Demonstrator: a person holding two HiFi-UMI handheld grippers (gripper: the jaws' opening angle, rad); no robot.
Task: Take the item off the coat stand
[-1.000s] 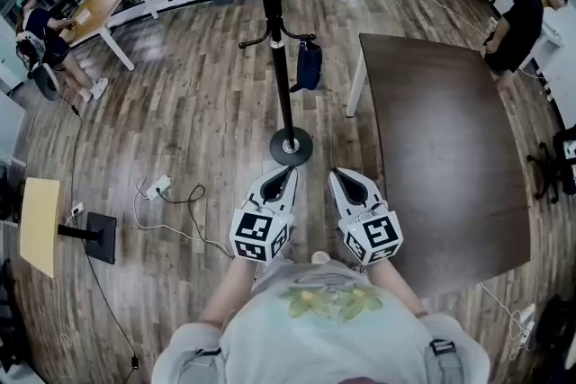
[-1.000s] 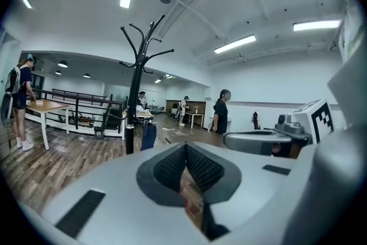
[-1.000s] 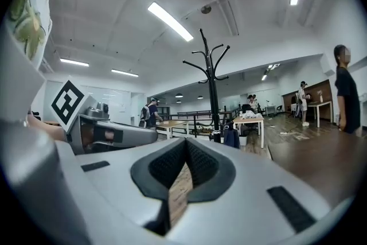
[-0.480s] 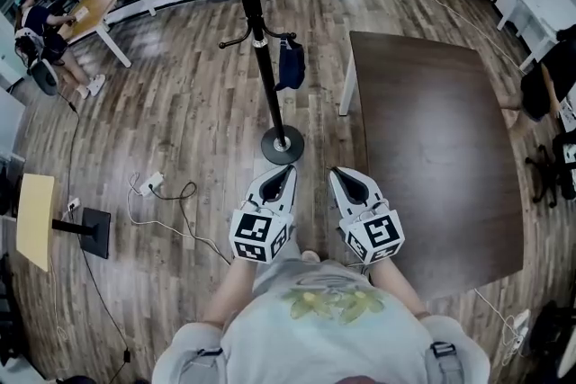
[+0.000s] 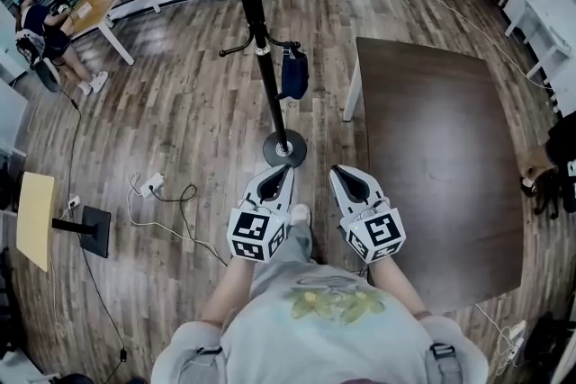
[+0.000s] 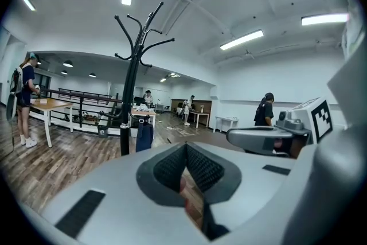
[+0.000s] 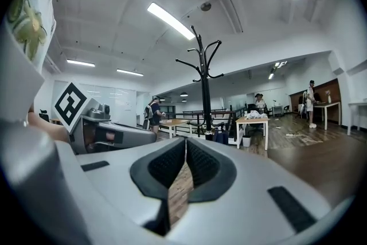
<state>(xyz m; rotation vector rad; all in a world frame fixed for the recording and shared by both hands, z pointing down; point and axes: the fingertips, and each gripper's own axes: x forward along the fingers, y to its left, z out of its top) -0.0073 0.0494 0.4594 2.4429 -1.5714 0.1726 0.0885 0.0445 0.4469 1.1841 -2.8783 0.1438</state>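
A black coat stand (image 5: 267, 67) rises from a round base (image 5: 284, 148) on the wooden floor just ahead of me. A dark blue bag (image 5: 293, 73) hangs from one of its low hooks on the right side. My left gripper (image 5: 282, 168) and right gripper (image 5: 340, 170) are held side by side near my waist, pointing at the base, well below the bag. Both are shut with nothing between the jaws. The left gripper view shows the stand (image 6: 129, 100) and the bag (image 6: 144, 137) to the left of the jaw tips (image 6: 186, 146). In the right gripper view the stand (image 7: 205, 89) lies slightly right of centre.
A large dark brown table (image 5: 432, 148) stands close on the right. A power strip with a cable (image 5: 157, 187) lies on the floor at the left, near a yellow board on a stand (image 5: 36, 220). A person (image 5: 40, 31) sits at a far-left desk.
The stand's base has come closer to the grippers, and my foot now shows between them. The grippers keep their pose. The person at the right has slid out toward the frame's edge.
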